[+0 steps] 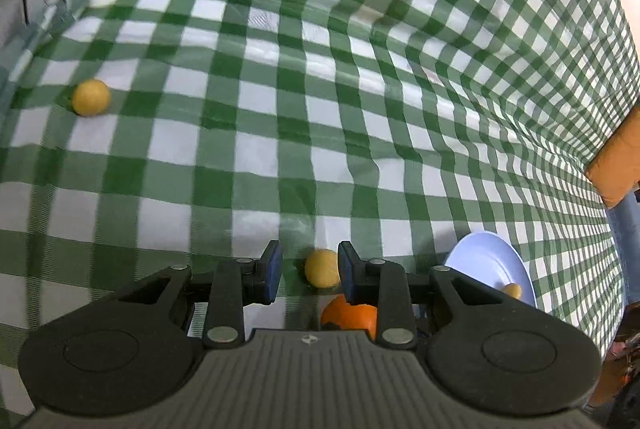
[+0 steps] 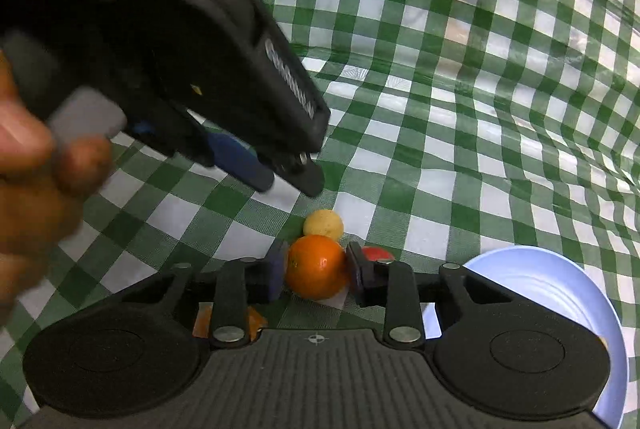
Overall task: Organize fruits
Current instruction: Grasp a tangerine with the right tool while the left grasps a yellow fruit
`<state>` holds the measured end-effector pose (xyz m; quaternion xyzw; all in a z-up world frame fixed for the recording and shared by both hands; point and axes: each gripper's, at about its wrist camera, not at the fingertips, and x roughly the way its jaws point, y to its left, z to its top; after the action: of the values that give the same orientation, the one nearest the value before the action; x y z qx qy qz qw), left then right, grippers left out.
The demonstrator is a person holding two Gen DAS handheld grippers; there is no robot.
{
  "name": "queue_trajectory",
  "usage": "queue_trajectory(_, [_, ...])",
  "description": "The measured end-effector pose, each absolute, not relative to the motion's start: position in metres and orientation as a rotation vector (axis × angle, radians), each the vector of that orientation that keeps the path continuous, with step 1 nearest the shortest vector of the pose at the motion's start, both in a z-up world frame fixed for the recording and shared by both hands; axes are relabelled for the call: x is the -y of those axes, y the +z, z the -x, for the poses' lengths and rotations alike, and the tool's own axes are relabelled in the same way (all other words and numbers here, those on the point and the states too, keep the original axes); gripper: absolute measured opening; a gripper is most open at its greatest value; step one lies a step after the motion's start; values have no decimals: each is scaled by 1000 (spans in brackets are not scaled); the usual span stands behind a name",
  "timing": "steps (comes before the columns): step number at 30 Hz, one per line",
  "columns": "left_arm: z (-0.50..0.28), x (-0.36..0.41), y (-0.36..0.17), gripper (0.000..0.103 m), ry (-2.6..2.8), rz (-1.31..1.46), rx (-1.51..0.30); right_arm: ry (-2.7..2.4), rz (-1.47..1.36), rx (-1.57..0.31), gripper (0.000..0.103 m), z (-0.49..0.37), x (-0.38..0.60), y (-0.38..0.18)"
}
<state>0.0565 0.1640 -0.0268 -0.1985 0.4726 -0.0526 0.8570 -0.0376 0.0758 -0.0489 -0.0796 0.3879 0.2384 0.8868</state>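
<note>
An orange (image 2: 316, 267) sits on the green checked cloth between the pads of my right gripper (image 2: 317, 271), which is shut on it from both sides. Just beyond it lies a small yellow fruit (image 2: 323, 223). My left gripper (image 2: 288, 185) hangs over that fruit from the upper left without touching it. In the left wrist view the left gripper (image 1: 310, 271) is open, with the yellow fruit (image 1: 322, 267) showing in the gap close to the right finger and the orange (image 1: 350, 315) below it. A pale blue plate (image 2: 560, 293) stands at the right.
A second yellow fruit (image 1: 91, 97) lies far off at the left on the cloth. The plate (image 1: 488, 261) holds one small yellow fruit (image 1: 513, 289). A red piece (image 2: 376, 253) shows behind my right finger, and an orange piece (image 2: 256, 321) under the gripper body. A person's hand (image 2: 28, 165) holds the left gripper.
</note>
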Motion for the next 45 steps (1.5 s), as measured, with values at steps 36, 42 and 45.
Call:
queue_trajectory(36, [-68,-136,-42,27,-39,209,-1020,537,132,-875,34,29,-64,-54])
queue_trajectory(42, [-67,-136,-40,26,-30,205,-1013,534,108,-875,34,27,-61,-53])
queue_trajectory(45, [-67,-136,-35,26,-24,208,-1005,523,94,-866,33,27,-58,-50])
